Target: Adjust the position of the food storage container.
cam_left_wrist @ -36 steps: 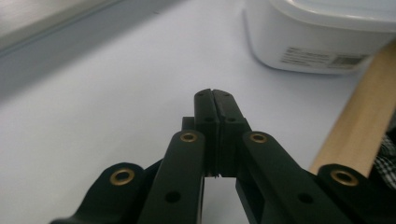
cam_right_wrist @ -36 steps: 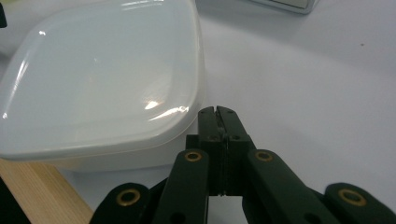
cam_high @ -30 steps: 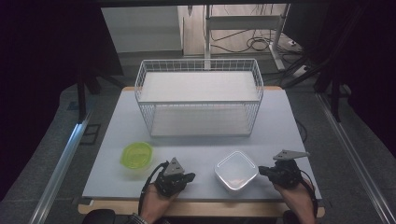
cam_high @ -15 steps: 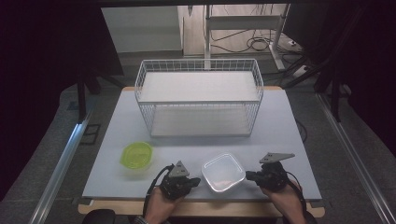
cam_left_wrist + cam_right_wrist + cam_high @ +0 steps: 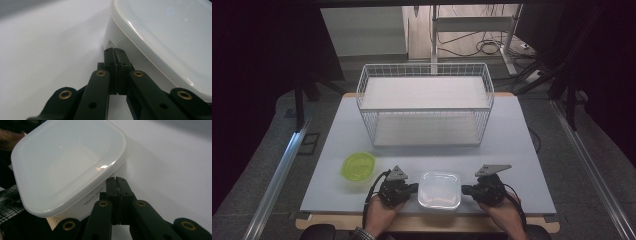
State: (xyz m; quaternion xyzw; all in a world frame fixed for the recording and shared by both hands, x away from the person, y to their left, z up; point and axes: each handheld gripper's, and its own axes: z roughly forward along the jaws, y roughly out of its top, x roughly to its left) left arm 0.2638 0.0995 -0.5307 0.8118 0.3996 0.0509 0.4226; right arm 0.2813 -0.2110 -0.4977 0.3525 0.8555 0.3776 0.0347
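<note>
The white lidded box (image 5: pixel 440 190) has slid left along the counter's (image 5: pixel 532 165) front edge over the last second, and now sits squeezed between the left claw (image 5: pixel 416 188) and right claw (image 5: pixel 464 189), both pressed shut against its sides (ready to lift, I'd guess). Count: one white box, one green bowl (image 5: pixel 358 166), one wire basket (image 5: pixel 426 102).

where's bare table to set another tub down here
Free: the strip between the white wire basket and the white lidded plastic tub, and the table's right side. Crowded: the near edge, where both tongs flank the tub, beside the green plastic bowl.
</note>
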